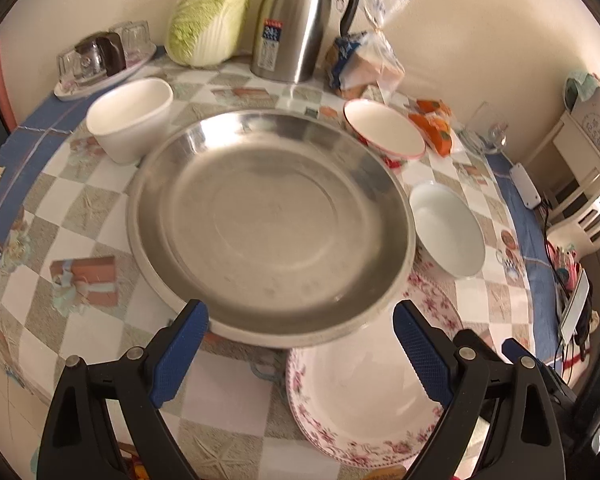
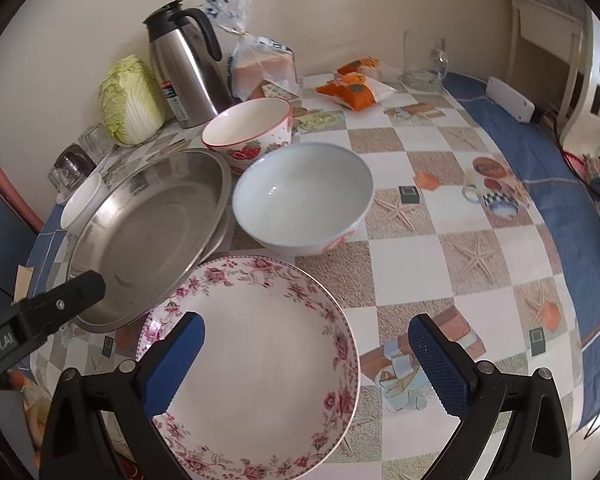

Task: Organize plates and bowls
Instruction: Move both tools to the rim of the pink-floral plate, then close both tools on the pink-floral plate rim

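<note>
A large steel plate (image 1: 272, 224) lies mid-table, its near edge resting over the floral-rimmed plate (image 1: 360, 396). My left gripper (image 1: 300, 328) is open, fingers on either side of the steel plate's near rim. A white square-sided bowl (image 1: 130, 118) sits at the left, a strawberry bowl (image 1: 384, 130) and a plain white bowl (image 1: 448, 228) at the right. In the right wrist view, my right gripper (image 2: 306, 340) is open over the floral plate (image 2: 260, 360). The steel plate (image 2: 152, 232), white bowl (image 2: 304, 196) and strawberry bowl (image 2: 248, 132) lie beyond. The left gripper (image 2: 60, 300) shows at the left.
A cabbage (image 1: 208, 16), steel thermos jug (image 1: 296, 20), bread bag (image 1: 364, 60) and tray of glasses (image 1: 100, 60) line the wall. Orange packets (image 2: 356, 88), a glass mug (image 2: 424, 60) and a white power strip (image 2: 508, 98) sit at the far right.
</note>
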Demonstrator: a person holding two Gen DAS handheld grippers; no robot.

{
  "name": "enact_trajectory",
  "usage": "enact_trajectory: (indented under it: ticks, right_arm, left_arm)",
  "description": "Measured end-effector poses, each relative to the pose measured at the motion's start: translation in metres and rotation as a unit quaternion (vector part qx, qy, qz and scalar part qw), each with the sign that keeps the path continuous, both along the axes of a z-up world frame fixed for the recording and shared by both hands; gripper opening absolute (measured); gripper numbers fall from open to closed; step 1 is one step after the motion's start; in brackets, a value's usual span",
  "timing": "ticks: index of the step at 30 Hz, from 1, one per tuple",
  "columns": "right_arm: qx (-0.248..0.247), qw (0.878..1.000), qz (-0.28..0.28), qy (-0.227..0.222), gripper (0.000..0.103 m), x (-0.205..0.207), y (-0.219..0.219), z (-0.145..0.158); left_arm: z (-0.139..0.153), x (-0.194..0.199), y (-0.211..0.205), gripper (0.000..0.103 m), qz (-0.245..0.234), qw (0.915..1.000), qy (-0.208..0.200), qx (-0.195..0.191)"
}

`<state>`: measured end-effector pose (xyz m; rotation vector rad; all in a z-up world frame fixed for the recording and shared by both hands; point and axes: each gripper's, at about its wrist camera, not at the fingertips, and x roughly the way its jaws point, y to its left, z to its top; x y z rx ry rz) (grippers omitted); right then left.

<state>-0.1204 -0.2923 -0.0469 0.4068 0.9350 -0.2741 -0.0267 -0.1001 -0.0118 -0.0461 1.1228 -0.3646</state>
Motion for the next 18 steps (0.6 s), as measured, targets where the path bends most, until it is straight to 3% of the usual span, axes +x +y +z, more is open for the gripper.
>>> enact_trajectory:
  ticks: [5, 12, 16, 18]
  right_arm:
    - [0.051, 0.998, -0.025, 0.018, 0.103, -0.005, -0.018, -0.015]
    - [0.075, 0.996, -0.03, 0.044, 0.1, -0.001, -0.022, -0.029]
    - [0.092, 0.994, -0.044, 0.05, 0.089, -0.003, -0.028, -0.035]
    - [0.105, 0.992, -0.05, 0.053, 0.081, -0.003, -0.031, -0.039]
  left_arm:
    - [-0.005, -0.007, -0.008, 0.094, -0.008, 0.9995, 0.007, 0.03]
    - [-0.009, -0.01, -0.006, 0.094, 0.0, 0.9988, 0.043, 0.024]
    - [-0.013, -0.012, -0.009, 0.093, -0.003, 0.9983, 0.054, 0.025]
    - [-0.017, -0.011, -0.009, 0.086, -0.003, 0.9978, 0.062, 0.025]
